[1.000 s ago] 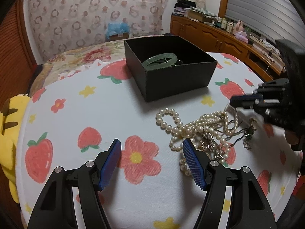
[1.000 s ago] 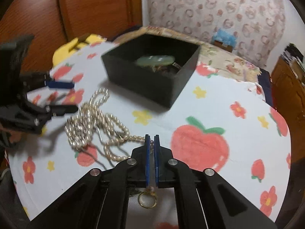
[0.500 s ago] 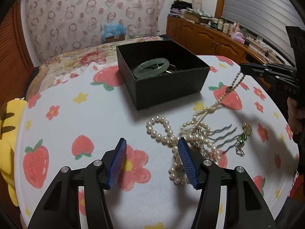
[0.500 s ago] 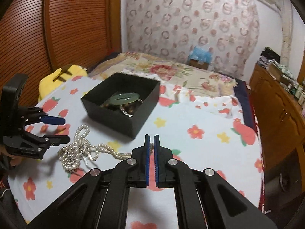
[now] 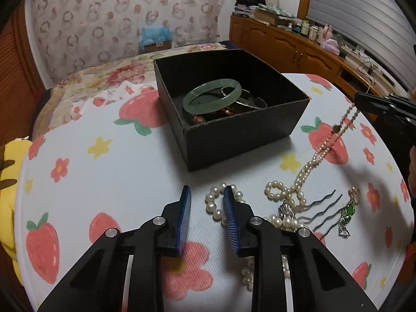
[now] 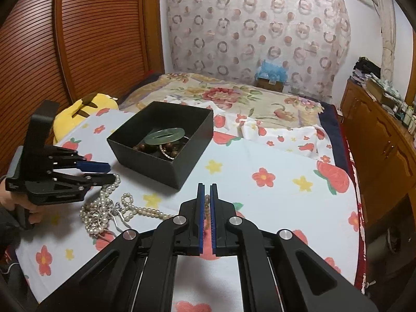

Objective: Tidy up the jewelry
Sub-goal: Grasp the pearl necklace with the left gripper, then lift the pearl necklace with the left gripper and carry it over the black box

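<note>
A black box (image 5: 234,140) (image 6: 156,163) on the strawberry cloth holds a green jade bangle (image 5: 187,100) (image 6: 166,134) and dark beads. In front of it lies a tangle: a big-pearl strand (image 5: 212,208), a black hair comb (image 5: 319,208) and a green pendant (image 5: 348,210). My left gripper (image 5: 205,192) (image 6: 108,173) hangs over the big pearls. Its jaws are closing, with part of the strand between them and a gap still showing. My right gripper (image 6: 207,186) (image 5: 360,101) is shut on a thin pearl necklace (image 5: 312,161) (image 6: 145,210), which slants up taut from the pile.
A yellow plush toy (image 5: 7,171) (image 6: 83,106) lies at the cloth's left edge. Behind the box is a bed with a floral cover (image 6: 234,96). Wooden cabinets (image 5: 299,49) run along the right wall. A hand (image 6: 26,208) grips the left tool.
The left jaws have narrowed a lot and moved over the big pearls. The right gripper has risen and drawn the thin necklace out of the pile, stretching it.
</note>
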`<state>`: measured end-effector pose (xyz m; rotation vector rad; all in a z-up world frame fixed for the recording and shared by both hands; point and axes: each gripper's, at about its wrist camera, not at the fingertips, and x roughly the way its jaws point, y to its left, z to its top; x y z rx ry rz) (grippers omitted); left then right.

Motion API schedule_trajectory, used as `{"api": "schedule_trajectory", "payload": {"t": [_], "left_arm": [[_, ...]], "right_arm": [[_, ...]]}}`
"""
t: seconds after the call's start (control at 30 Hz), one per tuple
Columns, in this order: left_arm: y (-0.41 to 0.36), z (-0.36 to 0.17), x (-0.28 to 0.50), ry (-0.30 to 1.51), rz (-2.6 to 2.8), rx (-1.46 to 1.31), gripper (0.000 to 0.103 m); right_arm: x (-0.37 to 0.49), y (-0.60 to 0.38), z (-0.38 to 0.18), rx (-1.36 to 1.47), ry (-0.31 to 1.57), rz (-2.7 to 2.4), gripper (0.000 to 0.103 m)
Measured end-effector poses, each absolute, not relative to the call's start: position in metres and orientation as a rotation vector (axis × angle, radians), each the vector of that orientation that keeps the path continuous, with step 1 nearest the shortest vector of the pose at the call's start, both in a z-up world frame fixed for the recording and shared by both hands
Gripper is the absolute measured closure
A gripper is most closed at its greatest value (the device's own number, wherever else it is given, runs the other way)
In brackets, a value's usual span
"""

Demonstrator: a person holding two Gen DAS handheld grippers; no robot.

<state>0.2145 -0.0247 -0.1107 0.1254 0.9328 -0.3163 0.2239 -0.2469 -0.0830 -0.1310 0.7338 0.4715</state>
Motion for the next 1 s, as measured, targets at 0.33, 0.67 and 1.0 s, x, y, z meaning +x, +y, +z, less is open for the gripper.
{"api": "schedule_trajectory", "payload": {"t": [0.33, 0.67, 1.0], "left_arm": [[-0.022, -0.074, 0.199, 0.845, -0.344, 0.099, 0.096], [-0.025, 0.004, 0.178, 0.662, -0.355, 0.097, 0.096], [-0.021, 0.055, 0.172, 0.554, -0.345, 0.095, 0.096]], "right_arm": [[0.213, -0.24, -0.055, -0.131, 0.669, 0.5, 0.098], [0.205, -0.229, -0.002, -0.149, 0.557, 0.522, 0.098], [0.204, -0.224, 0.038, -0.154, 0.488, 0.534, 0.098]]}}
